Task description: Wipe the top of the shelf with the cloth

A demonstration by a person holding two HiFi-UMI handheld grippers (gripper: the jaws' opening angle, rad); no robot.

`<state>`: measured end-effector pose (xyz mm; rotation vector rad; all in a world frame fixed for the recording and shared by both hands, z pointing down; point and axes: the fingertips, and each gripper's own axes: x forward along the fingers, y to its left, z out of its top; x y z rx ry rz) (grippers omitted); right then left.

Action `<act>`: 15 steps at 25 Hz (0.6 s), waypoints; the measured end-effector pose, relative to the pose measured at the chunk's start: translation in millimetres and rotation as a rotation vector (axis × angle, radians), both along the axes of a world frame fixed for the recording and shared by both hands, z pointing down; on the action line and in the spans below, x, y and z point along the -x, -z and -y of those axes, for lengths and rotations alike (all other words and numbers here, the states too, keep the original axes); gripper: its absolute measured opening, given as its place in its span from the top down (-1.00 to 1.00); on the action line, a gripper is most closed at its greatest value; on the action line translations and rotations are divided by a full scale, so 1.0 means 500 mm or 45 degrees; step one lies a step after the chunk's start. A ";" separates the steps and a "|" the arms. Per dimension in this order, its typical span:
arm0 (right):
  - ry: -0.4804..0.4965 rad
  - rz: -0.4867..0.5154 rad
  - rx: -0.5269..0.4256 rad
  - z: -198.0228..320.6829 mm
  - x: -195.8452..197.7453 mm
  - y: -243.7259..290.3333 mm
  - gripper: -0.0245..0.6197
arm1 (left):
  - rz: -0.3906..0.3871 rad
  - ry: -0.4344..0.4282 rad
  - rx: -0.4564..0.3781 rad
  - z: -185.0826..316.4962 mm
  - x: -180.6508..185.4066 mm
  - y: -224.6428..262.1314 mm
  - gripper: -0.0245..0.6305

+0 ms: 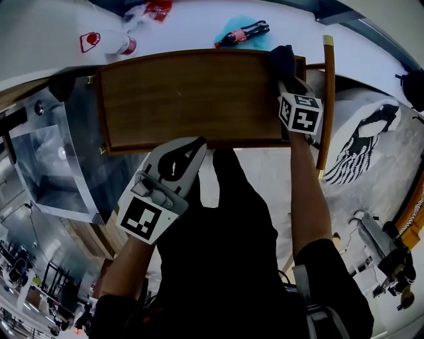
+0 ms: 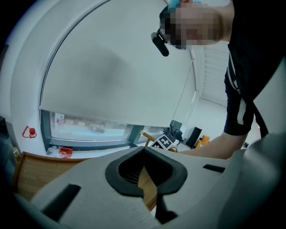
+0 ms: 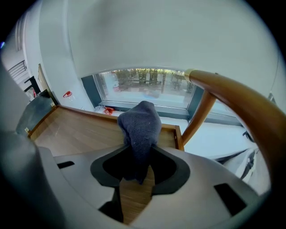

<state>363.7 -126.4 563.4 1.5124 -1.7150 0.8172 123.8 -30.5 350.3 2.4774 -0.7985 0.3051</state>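
The brown wooden shelf top [image 1: 192, 99] lies across the middle of the head view, with a raised rim. My right gripper [image 1: 285, 76] is at its right end, shut on a dark grey cloth [image 1: 281, 59] that bunches up between the jaws [image 3: 139, 129] just above the wood [image 3: 80, 129]. My left gripper [image 1: 187, 154] hovers at the shelf's front edge, near the middle. Its jaws are closed tip to tip [image 2: 144, 150] with nothing between them. A strip of the shelf [image 2: 35, 172] shows beyond them.
A wooden pole [image 1: 326, 99] runs along the shelf's right side, curving close to the right gripper [image 3: 237, 103]. Behind the shelf lie a cola bottle [image 1: 242, 33], a white bottle [image 1: 109, 43] and a red wrapper [image 1: 158, 9]. A glass panel [image 1: 50, 159] stands at left.
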 end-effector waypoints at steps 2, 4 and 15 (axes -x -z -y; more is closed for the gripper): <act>0.016 0.009 -0.018 -0.001 0.021 0.014 0.50 | -0.003 0.008 -0.004 -0.003 0.018 0.006 0.86; 0.044 0.021 -0.039 0.000 0.054 0.030 0.50 | -0.006 0.020 -0.011 -0.006 0.040 0.013 0.86; 0.315 0.108 -0.066 -0.012 0.380 0.065 0.50 | -0.002 0.159 -0.039 -0.031 0.238 0.033 0.86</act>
